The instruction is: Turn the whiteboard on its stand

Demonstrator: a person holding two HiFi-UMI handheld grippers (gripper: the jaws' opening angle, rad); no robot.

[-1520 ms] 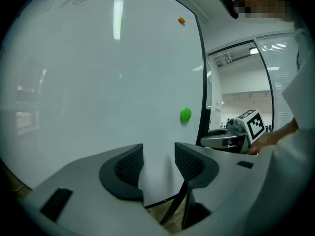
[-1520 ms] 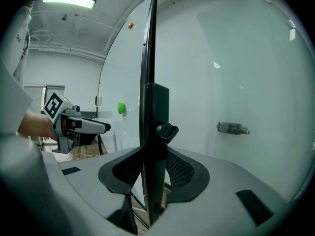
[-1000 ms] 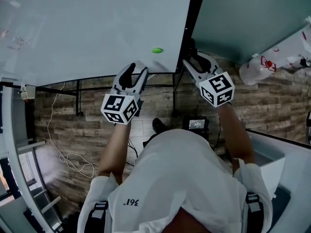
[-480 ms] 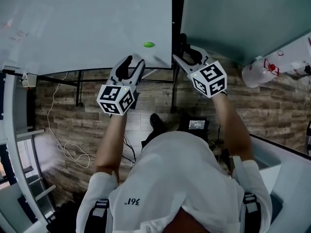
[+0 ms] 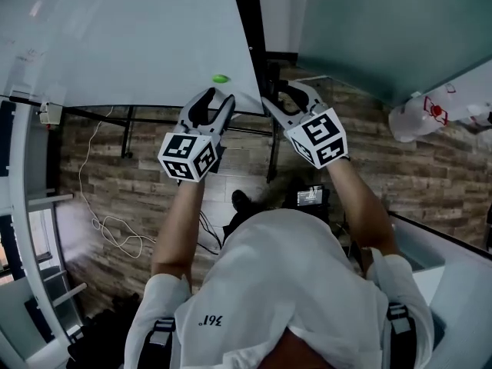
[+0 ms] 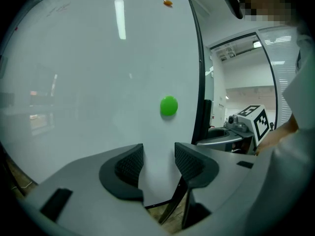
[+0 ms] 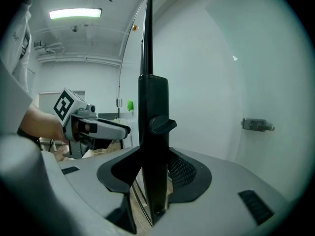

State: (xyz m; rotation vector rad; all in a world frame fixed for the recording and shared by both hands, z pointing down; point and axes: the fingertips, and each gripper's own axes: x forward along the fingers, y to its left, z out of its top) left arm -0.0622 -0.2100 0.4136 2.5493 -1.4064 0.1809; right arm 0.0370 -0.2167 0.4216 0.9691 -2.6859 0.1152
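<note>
As the head view shows, we hold the left claw (image 5: 209, 104) at the lower corner of the whiteboard (image 5: 131, 44) and the right claw (image 5: 278, 102) by its upright (image 5: 250, 21). In the left gripper view that claw gapes empty before the green magnet (image 6: 169, 105). In the right gripper view, jaws that have just been opening stand released around the upright, so the unheld whiteboard may swing loose and strike us.

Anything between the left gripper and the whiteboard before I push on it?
Nothing visible. The left gripper has its jaws apart and faces the whiteboard near its lower right corner, with bare board straight ahead. The green magnet sits higher on the board, above the jaws' line.
</note>
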